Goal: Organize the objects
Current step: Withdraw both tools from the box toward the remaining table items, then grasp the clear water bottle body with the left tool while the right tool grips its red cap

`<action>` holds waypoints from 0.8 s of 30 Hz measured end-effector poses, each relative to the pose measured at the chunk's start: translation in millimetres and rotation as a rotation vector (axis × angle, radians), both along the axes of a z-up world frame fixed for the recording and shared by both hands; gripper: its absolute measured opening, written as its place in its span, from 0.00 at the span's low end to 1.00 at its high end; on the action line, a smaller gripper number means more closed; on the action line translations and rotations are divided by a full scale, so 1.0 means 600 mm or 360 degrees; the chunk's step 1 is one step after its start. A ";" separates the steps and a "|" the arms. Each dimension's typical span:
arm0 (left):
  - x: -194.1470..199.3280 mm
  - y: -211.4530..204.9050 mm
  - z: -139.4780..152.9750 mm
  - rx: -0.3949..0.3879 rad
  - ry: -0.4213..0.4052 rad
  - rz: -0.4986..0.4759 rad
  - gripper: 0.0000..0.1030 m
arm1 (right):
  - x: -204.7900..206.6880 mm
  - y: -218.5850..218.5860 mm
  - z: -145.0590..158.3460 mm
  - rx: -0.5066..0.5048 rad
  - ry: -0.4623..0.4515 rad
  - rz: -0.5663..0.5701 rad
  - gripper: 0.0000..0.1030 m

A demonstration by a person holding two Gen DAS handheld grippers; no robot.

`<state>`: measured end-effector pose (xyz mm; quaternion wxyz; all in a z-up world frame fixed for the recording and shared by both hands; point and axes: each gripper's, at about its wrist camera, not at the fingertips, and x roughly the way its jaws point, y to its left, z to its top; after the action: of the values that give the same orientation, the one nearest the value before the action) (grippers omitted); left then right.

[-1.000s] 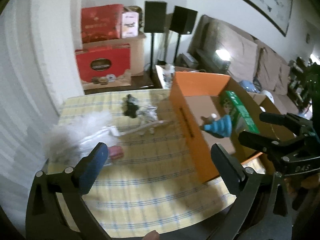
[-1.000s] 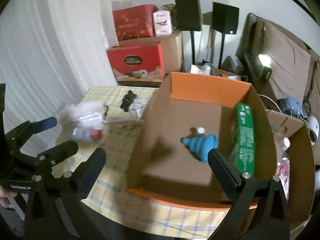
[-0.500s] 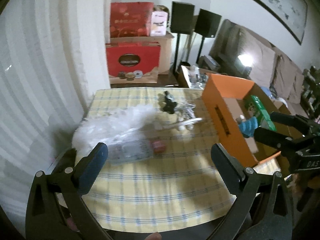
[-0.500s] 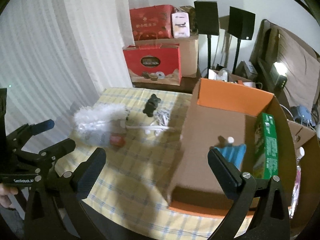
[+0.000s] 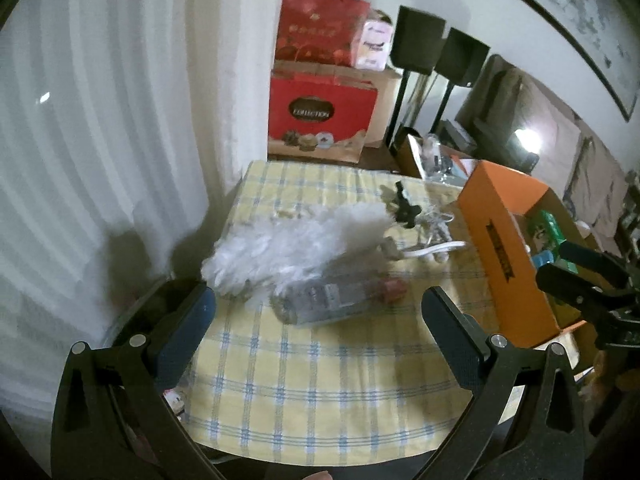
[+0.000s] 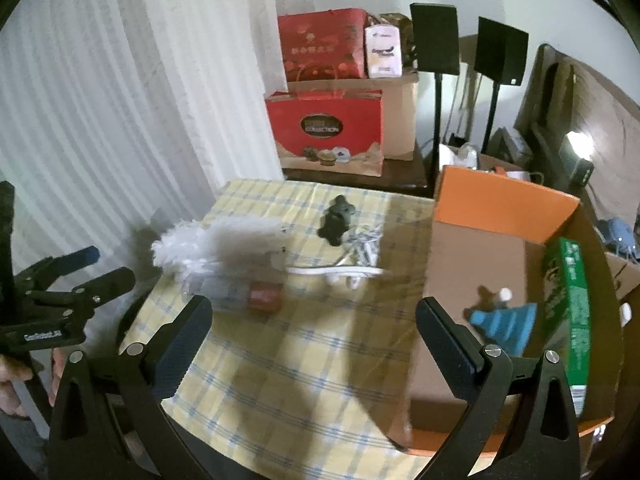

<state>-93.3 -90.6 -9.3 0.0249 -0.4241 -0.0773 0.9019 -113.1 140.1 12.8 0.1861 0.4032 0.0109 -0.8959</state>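
Both tools, left (image 5: 318, 312) and right (image 6: 314, 320), were held wide apart and empty above the checked desk (image 5: 320, 380). Beyond, a bottle (image 5: 332, 300) lay against a white duster (image 5: 296, 244); farther off, a black toy (image 6: 336, 220). At the right, a box (image 6: 480, 264) held a blue item (image 6: 506, 324).

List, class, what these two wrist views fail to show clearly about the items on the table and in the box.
- Clear bottle: its far end is hidden under the white feather duster in both views; label blurred.
- Black object: too small and dark to identify.
- Orange box: left view's near wall hides most of the inside.
- Blue object: blurred in the right view.
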 end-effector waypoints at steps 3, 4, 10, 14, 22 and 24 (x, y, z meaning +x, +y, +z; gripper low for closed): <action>-0.003 -0.014 -0.025 0.0047 -0.0044 0.0014 1.00 | -0.003 -0.013 -0.014 -0.0001 -0.0011 0.0006 1.00; -0.004 -0.018 -0.034 0.0056 -0.0053 0.0017 1.00 | -0.004 -0.019 -0.020 0.0004 -0.0013 0.0009 1.00; -0.015 -0.037 -0.079 0.0111 -0.0109 0.0038 0.99 | -0.015 -0.043 -0.056 -0.0011 -0.0052 0.0032 1.00; -0.025 -0.047 -0.103 0.0158 -0.0138 0.0049 0.95 | -0.029 -0.056 -0.081 -0.0028 -0.0082 0.0036 0.99; -0.049 -0.058 -0.139 0.0234 -0.0192 0.0039 0.79 | -0.067 -0.073 -0.131 -0.0075 -0.0191 0.0021 0.74; -0.056 -0.059 -0.147 0.0269 -0.0199 0.0033 0.74 | -0.076 -0.075 -0.144 -0.0133 -0.0213 0.0010 0.65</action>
<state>-127.2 -125.9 -97.4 0.0464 -0.4750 -0.1589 0.8643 -158.5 94.8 -73.7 0.2060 0.4539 -0.0377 -0.8661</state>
